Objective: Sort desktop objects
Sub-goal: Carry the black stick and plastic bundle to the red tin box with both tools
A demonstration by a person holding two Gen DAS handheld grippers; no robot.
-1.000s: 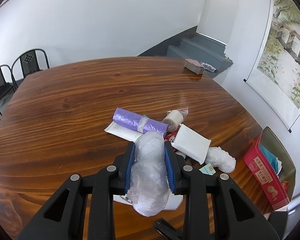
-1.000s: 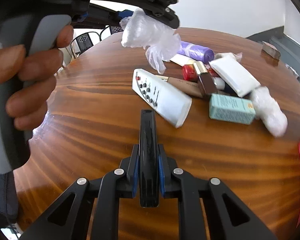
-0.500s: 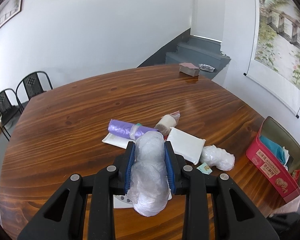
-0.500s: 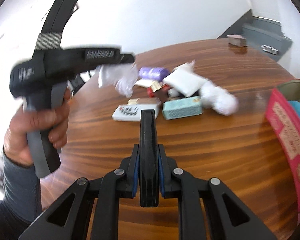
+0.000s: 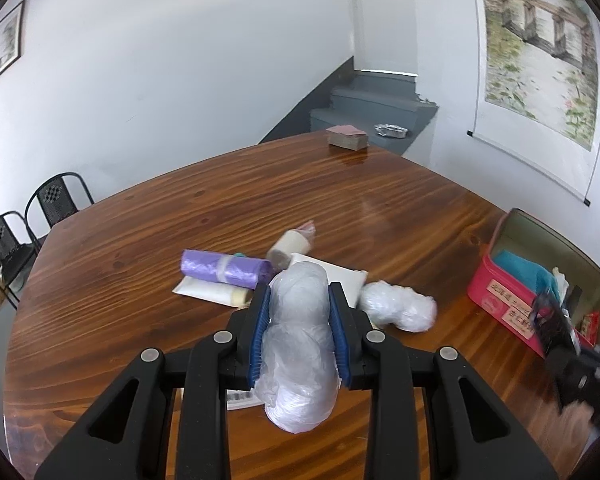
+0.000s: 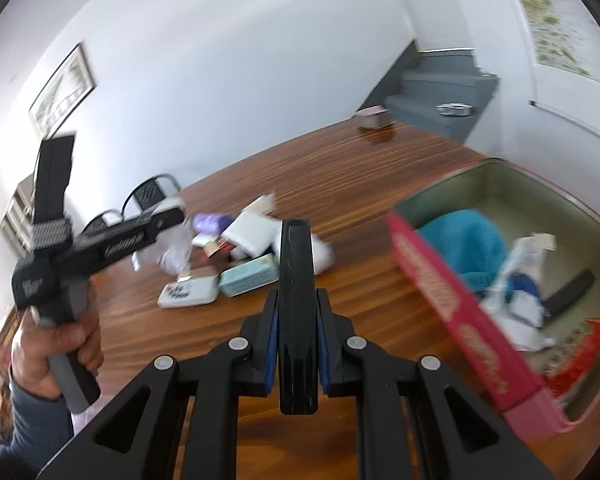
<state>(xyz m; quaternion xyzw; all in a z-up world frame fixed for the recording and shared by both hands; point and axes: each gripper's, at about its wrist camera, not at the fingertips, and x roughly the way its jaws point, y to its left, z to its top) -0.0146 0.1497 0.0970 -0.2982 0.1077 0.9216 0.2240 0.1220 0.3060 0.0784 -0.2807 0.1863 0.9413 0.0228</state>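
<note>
My left gripper point(image 5: 299, 308) is shut on a roll of clear plastic bags point(image 5: 298, 344) and holds it above the wooden table point(image 5: 220, 216). My right gripper point(image 6: 296, 304) is shut on a flat black bar-shaped object point(image 6: 297, 308), held above the table left of the open red tin box point(image 6: 460, 312). The left gripper also shows in the right wrist view point(image 6: 168, 220), over the pile. The box point(image 5: 500, 300) holds a teal cloth point(image 6: 468, 244), white wrappers and a black item. The pile holds a purple bag roll point(image 5: 224, 268), a white packet point(image 6: 248, 232), a second clear bag roll point(image 5: 400, 310), a teal box point(image 6: 248, 278) and a white remote point(image 6: 188, 294).
A small brown box point(image 5: 346, 138) sits at the table's far edge. Two black chairs point(image 5: 28, 216) stand beyond the table's left side. Grey stairs point(image 5: 372, 104) and a hanging scroll painting point(image 5: 540, 60) lie beyond the far right.
Both grippers have risen and swung right toward the red tin box with their objects still held. The box now fills the right of the right wrist view.
</note>
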